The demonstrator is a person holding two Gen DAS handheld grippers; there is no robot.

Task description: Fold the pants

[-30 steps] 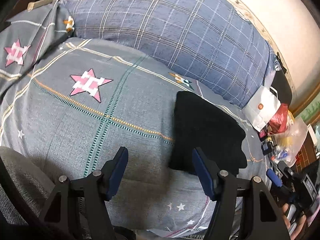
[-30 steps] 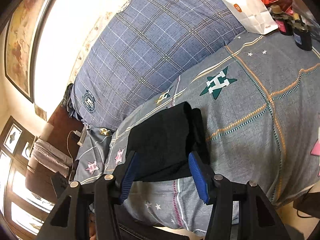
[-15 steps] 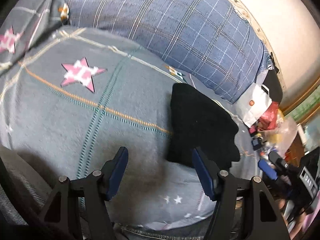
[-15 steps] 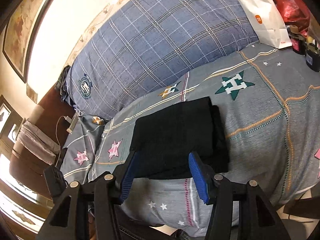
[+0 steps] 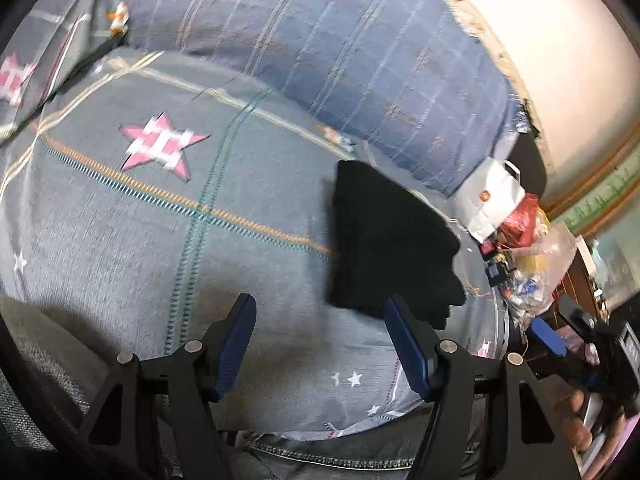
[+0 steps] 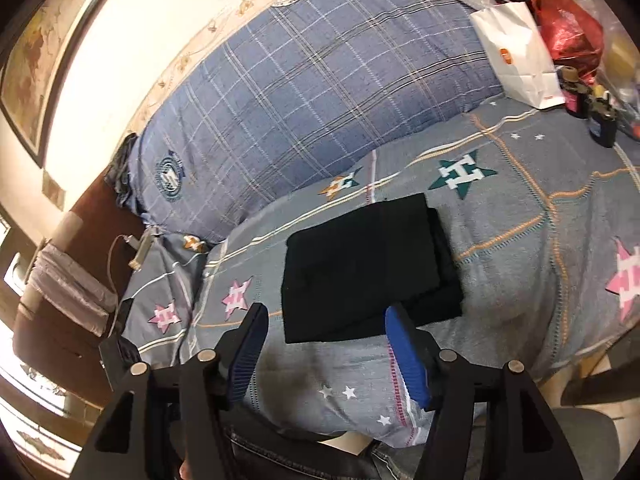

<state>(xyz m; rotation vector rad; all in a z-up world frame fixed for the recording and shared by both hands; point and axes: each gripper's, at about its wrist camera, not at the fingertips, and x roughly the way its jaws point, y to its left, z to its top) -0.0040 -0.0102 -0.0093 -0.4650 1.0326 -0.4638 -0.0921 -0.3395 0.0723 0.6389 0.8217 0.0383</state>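
Left wrist view: your left gripper (image 5: 320, 340) hangs over the bedspread (image 5: 168, 240) with its jaws standing apart and nothing between them. The pants (image 5: 384, 248), black and already folded into a compact block, lie on the bedspread just beyond the right-hand pad, apart from it. This frame is smeared, so the fold's edges cannot be judged here. The risk is lateral: swing this gripper toward the bundle and that pad would catch the near corner and drag the layers askew. Your other hand (image 5: 580, 428) shows at the lower right edge, near clutter beside a white paper bag (image 5: 488, 200).

Right wrist view: your right gripper (image 6: 324, 344) has its jaws opening, with only bedspread between them; the pants (image 6: 360, 268) sit just ahead, their near edge level with the fingertips but not pinched. The top layer lies offset from the one beneath, which shows along the right side. Any brush on withdrawal could widen that offset or flip the near edge open. The soft, bulging bed surface gives poor support, so a downward nudge may tilt the stack. In my judgement the fold is essentially complete; the hazard now is disturbing it.
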